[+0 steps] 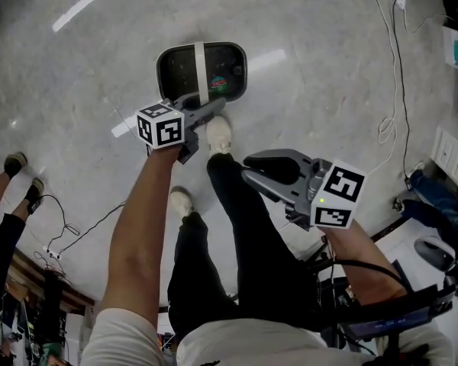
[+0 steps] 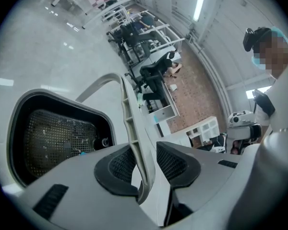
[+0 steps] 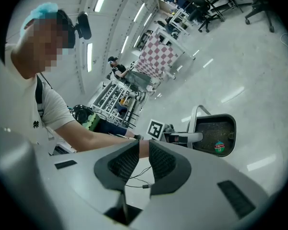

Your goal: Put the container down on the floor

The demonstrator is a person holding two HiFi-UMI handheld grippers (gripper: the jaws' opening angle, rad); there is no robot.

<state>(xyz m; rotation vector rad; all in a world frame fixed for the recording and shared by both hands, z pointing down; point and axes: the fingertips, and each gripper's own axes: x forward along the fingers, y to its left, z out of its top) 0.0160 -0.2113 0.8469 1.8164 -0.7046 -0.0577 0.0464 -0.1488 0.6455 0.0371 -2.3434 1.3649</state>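
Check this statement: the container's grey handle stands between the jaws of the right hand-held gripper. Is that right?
No. The grey handle of the container stands between the jaws of the left hand-held gripper, as the left gripper view shows; the right hand-held gripper has nothing between its jaws.

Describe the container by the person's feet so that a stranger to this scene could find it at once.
Look at the pale glossy floor just ahead of the person's white shoes. There sits a dark, rounded-rectangular plastic container with a mesh bottom. Nothing else nearby has its light grey arched handle, between the left gripper's jaws, or its small round sticker.
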